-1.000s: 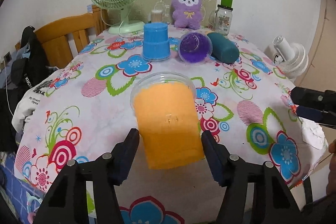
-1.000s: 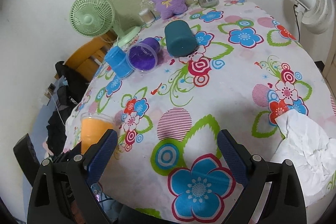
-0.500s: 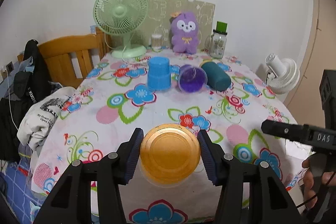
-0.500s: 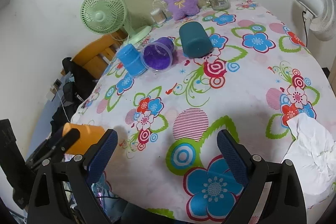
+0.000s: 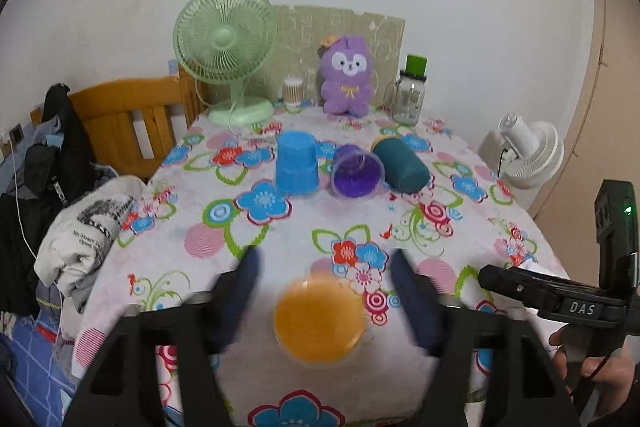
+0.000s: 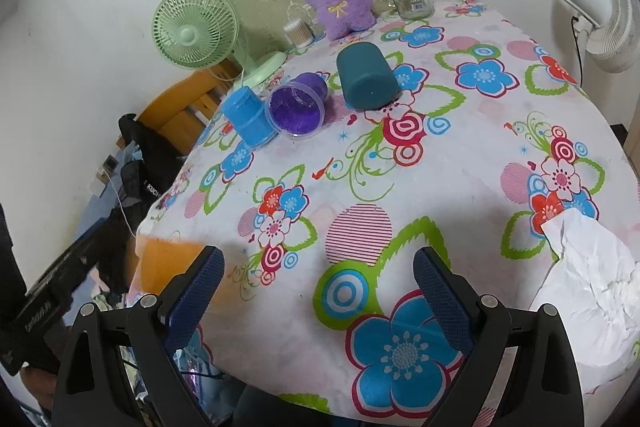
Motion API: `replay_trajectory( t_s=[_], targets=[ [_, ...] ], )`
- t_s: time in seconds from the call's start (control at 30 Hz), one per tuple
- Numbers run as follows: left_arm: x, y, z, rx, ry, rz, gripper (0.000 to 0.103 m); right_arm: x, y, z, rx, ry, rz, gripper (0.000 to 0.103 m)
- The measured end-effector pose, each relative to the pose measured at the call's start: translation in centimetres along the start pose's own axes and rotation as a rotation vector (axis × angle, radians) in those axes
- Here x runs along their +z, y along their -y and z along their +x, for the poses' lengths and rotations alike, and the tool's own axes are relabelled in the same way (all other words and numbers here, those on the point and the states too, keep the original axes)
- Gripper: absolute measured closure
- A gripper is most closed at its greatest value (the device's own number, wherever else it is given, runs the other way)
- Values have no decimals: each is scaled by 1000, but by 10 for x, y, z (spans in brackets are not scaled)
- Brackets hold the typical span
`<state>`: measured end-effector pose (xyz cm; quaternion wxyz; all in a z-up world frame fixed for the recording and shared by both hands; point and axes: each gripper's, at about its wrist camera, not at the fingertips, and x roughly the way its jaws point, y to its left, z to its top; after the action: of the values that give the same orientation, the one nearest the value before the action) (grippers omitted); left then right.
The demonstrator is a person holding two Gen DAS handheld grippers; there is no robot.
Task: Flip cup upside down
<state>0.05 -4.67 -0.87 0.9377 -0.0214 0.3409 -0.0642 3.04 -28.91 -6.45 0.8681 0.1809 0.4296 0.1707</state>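
An orange plastic cup [image 5: 318, 323] stands upside down near the front edge of the flowered table [image 5: 280, 239], its round base facing me. My left gripper [image 5: 324, 291] is open; its blurred fingers stand wide on either side of the cup, apart from it. The cup also shows at the left in the right wrist view [image 6: 168, 267], blurred. My right gripper [image 6: 318, 291] is open and empty above the table's front edge.
Further back stand an upside-down blue cup [image 5: 297, 167], a purple cup on its side [image 5: 357, 175] and a teal cup on its side [image 5: 400, 165]. A green fan [image 5: 226, 47], purple plush [image 5: 347, 79] and glass jar [image 5: 409, 95] line the back. Crumpled white paper [image 6: 592, 287] lies right.
The left gripper turned the orange cup from upright to base-up, set it on the table and opened. Its fingers are now spread off the cup. The right gripper stayed open.
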Motion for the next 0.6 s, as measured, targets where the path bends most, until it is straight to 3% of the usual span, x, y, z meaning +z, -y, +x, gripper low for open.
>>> replay_trajectory(
  t_s=[0.03,0.2,0.47,0.6],
  targets=[
    [-1,0,2,8,-3,-4,8,0,0,1,-1,-2,0,6],
    [-2,-3,3,23,8,-13,0,-2,-2,4,-2,-10,-8,6],
    [-2,-11,5,29,2,-30,0,-3,-9,13,-5,-26,-24,6],
    [11,-4,20,-19,-27,25,0,-3,-6,14,-9,-27,-16,6]
  ],
)
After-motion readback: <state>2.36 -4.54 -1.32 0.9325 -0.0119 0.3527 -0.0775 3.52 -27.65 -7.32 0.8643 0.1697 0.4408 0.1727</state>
